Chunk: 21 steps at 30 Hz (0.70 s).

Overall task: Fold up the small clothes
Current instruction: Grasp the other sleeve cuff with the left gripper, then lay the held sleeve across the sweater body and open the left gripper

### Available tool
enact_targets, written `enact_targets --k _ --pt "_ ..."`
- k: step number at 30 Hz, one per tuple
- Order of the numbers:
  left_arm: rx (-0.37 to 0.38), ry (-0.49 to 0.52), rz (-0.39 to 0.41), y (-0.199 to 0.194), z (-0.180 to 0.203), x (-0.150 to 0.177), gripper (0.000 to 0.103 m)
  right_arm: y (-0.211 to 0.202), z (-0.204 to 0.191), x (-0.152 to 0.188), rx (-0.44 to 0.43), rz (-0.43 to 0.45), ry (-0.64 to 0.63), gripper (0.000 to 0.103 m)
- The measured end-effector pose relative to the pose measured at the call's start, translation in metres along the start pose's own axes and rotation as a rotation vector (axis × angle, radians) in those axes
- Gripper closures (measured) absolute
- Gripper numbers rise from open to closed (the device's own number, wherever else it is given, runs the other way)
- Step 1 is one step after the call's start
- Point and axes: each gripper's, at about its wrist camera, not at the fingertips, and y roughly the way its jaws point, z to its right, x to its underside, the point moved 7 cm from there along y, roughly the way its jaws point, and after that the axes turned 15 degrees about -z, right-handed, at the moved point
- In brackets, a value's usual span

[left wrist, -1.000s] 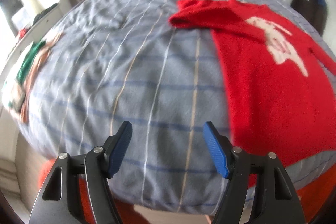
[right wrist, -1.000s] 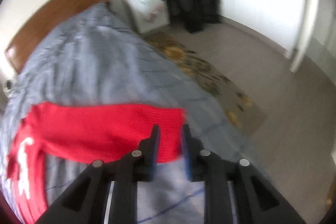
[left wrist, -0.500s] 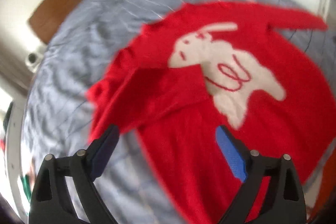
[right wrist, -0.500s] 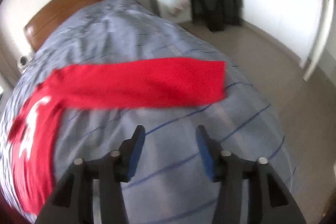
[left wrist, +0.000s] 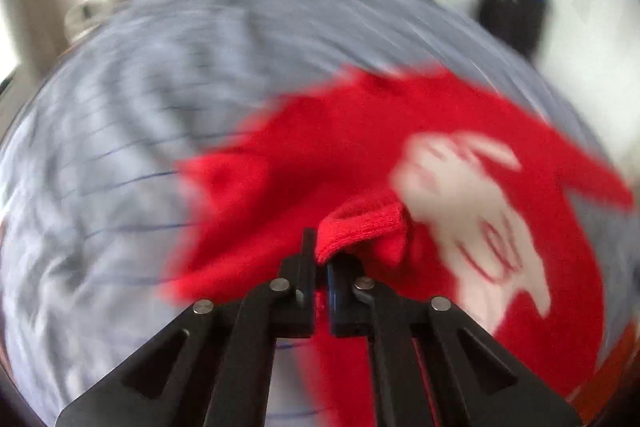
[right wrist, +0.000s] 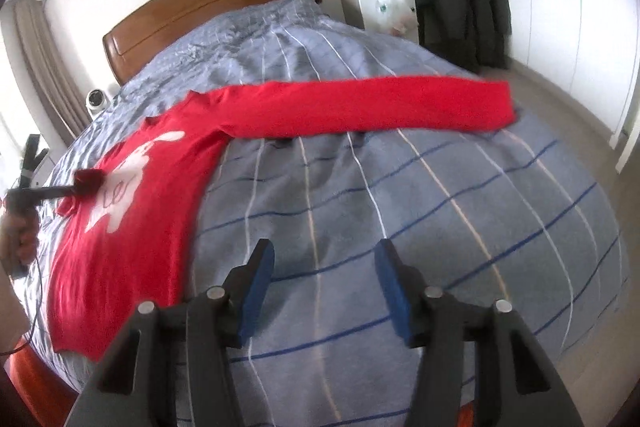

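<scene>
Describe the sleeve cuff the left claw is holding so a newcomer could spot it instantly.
Start from the bed with the grey-blue striped cover; the red knit sweater with a white animal motif lies on its left part. The cuff is the ribbed red end pinched in the shut left claw, lifted over the motif. The other long sleeve lies flat, stretched out rightward.

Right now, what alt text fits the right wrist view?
Open right tongs hover over a blue striped bed cover. A red sweater lies beyond, one sleeve stretched flat to the right, while the left tongs pinch its other sleeve cuff over the white animal design.
</scene>
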Motion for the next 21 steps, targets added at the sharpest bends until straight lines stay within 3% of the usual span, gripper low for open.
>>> enact_targets --k 3,4,7,8,13,17,21 --pt "-0.126 -0.258 0.037 -0.019 -0.095 0.011 0.101 0.003 0.003 0.001 0.001 0.002 0.015 0.051" --pt "-0.216 -0.372 0.029 -0.020 -0.142 0.024 0.101 0.004 0.005 0.001 -0.001 0.000 0.022 0.051" --pt "-0.372 -0.569 -0.034 -0.016 -0.220 0.058 0.101 0.008 0.009 0.000 -0.004 -0.009 0.052 0.051" --pt "-0.390 -0.602 -0.046 -0.014 -0.235 0.066 0.101 0.008 0.010 0.000 -0.003 -0.011 0.055 0.051" --pt "-0.360 -0.681 -0.142 0.016 -0.264 0.096 0.101 0.009 0.007 0.001 0.017 -0.013 0.041 0.051" --pt "-0.376 -0.679 -0.153 0.029 -0.260 0.104 0.101 0.013 0.006 0.001 0.029 -0.024 0.040 0.051" --pt "-0.336 -0.708 -0.151 0.033 -0.271 0.105 0.101 0.013 0.010 0.001 0.037 -0.023 0.056 0.051"
